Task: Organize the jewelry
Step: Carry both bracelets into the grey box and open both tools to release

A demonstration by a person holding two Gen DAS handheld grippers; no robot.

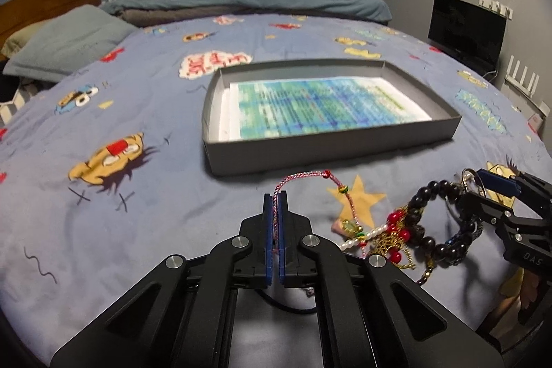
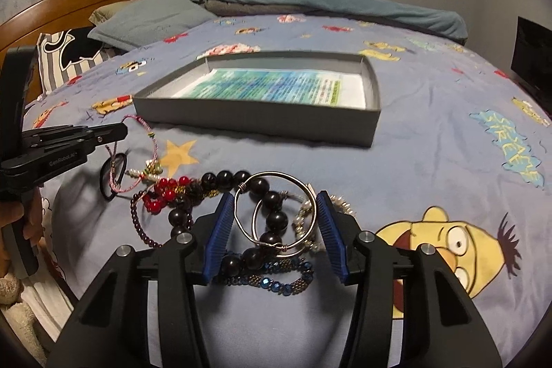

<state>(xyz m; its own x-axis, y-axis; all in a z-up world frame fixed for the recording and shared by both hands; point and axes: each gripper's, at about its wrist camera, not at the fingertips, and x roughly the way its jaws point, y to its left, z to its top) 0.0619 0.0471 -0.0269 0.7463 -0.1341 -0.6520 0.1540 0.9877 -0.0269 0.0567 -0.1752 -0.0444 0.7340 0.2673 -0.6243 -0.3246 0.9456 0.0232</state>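
Note:
My left gripper (image 1: 275, 195) is shut on a pink braided cord bracelet (image 1: 300, 176), lifting it off the bed; it also shows in the right wrist view (image 2: 151, 140), held by the left gripper (image 2: 125, 130). My right gripper (image 2: 274, 200) is open, its blue pads on either side of silver wire bangles (image 2: 276, 185) and a black bead bracelet (image 2: 272, 216). A heap of jewelry lies on the bed: red beads (image 2: 162, 195), pearls (image 1: 358, 238), a blue beaded bracelet (image 2: 272, 281). A grey shallow box (image 1: 331, 145) with printed paper lies beyond.
A black hair tie (image 2: 112, 176) lies left of the heap. The bed has a blue cartoon sheet (image 1: 103, 230), pillows (image 1: 69, 47) at the far left and a rolled blanket (image 1: 241, 0) at the back. A dark monitor (image 1: 465, 30) stands right.

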